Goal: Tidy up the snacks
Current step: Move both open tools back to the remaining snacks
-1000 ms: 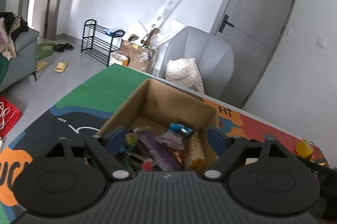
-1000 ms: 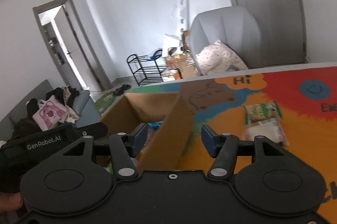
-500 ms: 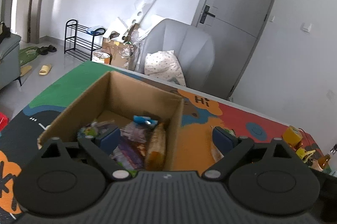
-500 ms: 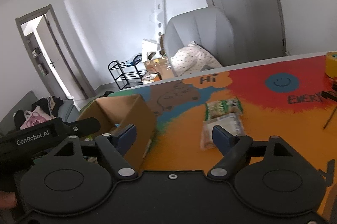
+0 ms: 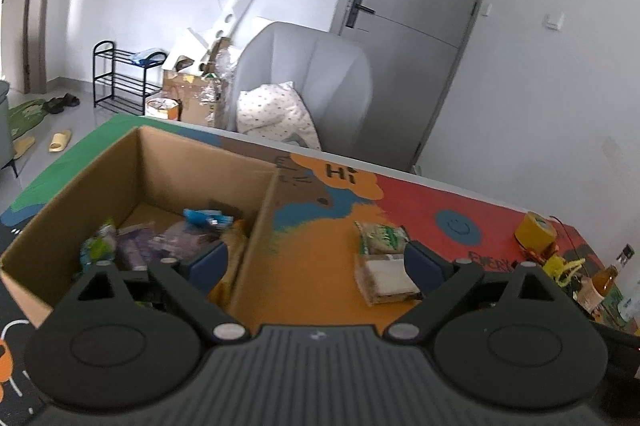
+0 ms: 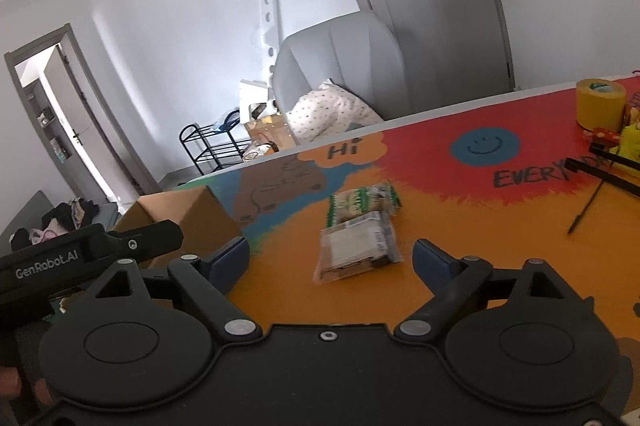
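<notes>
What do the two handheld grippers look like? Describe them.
Both match. The left gripper has a ribbed dark-grey body, black linkage arms with silver pivot pins, two round black discs, and blue pads on its fingers. The right gripper has a smooth black body. White "GenRobot.AI" lettering marks the left one's side.

Grey armchair with dotted pillow, black rack

White walls, grey door upper right; grey armchair centre with spotted cushion; black rack left, slippers on grey floor.
</notes>
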Demonstrator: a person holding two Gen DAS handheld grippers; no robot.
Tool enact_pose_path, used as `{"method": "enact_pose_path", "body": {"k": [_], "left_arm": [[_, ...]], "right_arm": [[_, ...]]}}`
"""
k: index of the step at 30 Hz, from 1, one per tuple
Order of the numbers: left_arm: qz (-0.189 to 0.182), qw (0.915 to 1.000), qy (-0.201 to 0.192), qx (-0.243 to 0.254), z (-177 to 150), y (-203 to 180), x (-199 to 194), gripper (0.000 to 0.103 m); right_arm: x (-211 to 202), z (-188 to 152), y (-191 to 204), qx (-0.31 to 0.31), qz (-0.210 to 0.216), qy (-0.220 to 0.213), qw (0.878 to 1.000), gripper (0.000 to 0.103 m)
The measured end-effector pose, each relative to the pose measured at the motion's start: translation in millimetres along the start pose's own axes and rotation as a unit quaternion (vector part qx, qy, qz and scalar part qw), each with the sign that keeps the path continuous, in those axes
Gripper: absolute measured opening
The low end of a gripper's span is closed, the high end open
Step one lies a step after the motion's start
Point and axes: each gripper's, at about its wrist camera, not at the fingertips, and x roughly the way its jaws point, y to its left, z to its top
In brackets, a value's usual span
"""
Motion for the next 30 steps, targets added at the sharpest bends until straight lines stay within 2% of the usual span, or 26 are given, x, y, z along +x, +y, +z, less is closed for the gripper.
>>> {"method": "enact_pose_path", "body": {"k": [13, 22, 30], "left_arm": [[-0.037, 0.9991, 0.014, 0.015, 0, -31, 27, 0.094], [-0.043, 0.998, 0.042, 0.018, -4, -51, 60, 0.094], [-0.033, 0.9968, 0.072, 0.011, -13, -64, 94, 0.094]], "right_arm": [[6, 7, -30, 0.012, -0.02, -0.001, 1.0, 0.088], [16, 11, -60, 0.027, -0.039, 0.01, 0.999, 0.085], [30, 15, -88, 0.043, -0.051, 0.024, 0.997, 0.084]]}}
